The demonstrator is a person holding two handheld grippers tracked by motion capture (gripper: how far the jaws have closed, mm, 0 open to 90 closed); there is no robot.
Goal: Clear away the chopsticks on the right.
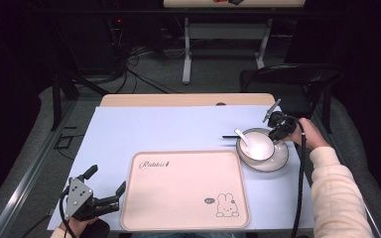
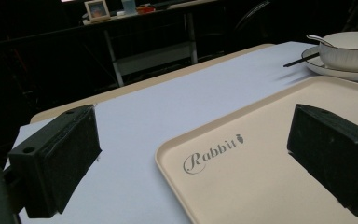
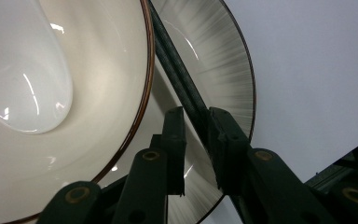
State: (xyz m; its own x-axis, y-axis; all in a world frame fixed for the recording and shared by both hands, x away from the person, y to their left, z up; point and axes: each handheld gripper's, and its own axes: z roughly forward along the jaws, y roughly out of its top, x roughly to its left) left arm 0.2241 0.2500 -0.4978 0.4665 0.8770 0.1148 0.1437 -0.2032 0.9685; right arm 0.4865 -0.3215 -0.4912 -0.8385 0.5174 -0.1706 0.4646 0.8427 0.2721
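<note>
Best to lift the chopsticks [image 3: 182,88] slowly and level off the plate [image 3: 223,60], clear of the bowl [image 1: 257,145] and its spoon [image 1: 241,136], right of centre in the high view. Lower left: left hand-held gripper [image 1: 101,189] spread wide, empty, beside the tray [image 1: 178,218] on the tabletop [image 1: 154,129]. Right: right hand-held gripper [image 3: 196,140] nearly closed, pinching the chopsticks between bowl and plate rim.

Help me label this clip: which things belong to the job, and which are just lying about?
Likely in the job: chopsticks, clamped by the right gripper; plate; bowl; spoon; tray; open left gripper.
Lying about: chair; picture frame.
</note>
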